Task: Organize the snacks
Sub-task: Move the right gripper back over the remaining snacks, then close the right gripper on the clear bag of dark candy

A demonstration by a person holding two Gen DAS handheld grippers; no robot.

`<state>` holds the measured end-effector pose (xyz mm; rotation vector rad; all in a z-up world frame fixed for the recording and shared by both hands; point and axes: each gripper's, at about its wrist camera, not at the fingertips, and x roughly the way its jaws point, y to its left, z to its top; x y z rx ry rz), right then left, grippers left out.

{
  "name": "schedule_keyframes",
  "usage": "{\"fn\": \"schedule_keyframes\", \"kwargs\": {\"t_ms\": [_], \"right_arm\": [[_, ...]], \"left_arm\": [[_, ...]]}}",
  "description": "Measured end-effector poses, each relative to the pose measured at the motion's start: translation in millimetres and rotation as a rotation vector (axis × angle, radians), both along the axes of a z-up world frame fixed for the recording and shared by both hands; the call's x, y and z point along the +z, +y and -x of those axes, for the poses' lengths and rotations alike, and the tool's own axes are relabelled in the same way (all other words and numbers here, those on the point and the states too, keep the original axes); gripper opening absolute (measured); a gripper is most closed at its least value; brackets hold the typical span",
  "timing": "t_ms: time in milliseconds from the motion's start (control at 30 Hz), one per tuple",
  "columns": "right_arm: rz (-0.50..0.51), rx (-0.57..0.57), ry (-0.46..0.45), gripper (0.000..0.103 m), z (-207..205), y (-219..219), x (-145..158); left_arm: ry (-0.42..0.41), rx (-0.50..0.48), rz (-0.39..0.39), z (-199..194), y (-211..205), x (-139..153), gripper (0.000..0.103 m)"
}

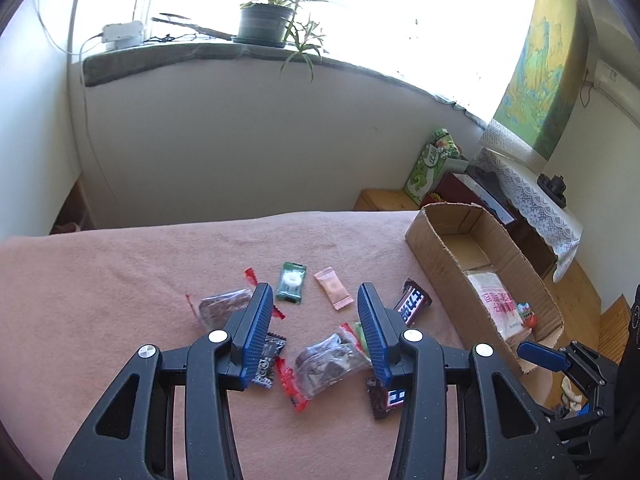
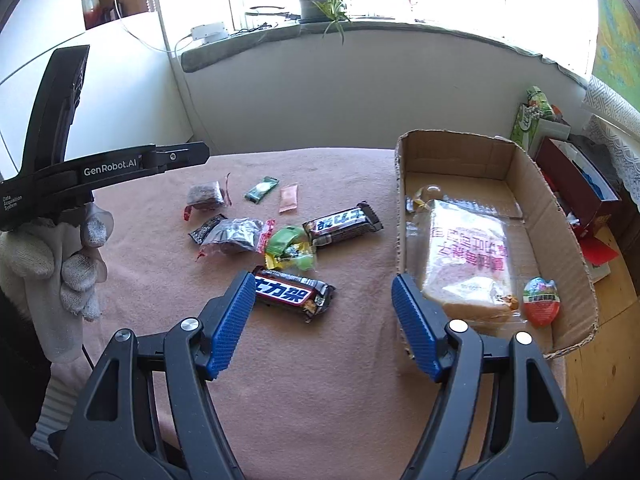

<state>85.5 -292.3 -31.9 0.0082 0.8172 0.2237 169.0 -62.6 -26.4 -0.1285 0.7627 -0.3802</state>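
- Your right hand-held gripper (image 2: 324,312) hangs spread and empty; the nearest chocolate bar (image 2: 294,293) lies by its left finger, not between, so closing now could nudge it away
- Your left hand-held gripper (image 1: 314,316) is spread over crowded snacks; it may pinch two wrappers
- Only the right view shows the cardboard box (image 2: 552,200) contents clearly: bread bag (image 2: 468,256), egg-shaped treat (image 2: 541,301)
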Motion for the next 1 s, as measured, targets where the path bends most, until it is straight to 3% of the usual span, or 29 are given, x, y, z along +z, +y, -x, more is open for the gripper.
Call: {"fn": "schedule_keyframes", "kwargs": {"t_ms": [433,633,733,1000], "right_arm": [[-0.078,0.120,0.100,0.073,-21.9,53.7,-23.1],[-0.154,0.132,0.180,0.073,-47.0,71.5,-37.9],[-0.195,0.127,0.225,0.073,-62.3,77.7,-47.0],[-0.311,0.046,0.330,0.073,-102.9,80.8,-65.8]], "left_arm": [[0.055,0.116,-0.014,-10.3,59.3,-24.9,0.043],[0.078,0.102,-0.009,-24.8,65.6,-34.2,0.043],[0.084,0.085,0.003,-32.7,64.0,-36.7,0.049],[0.056,-0.018,-0.119,-43.1,43.3,-44.4,0.049]]}}
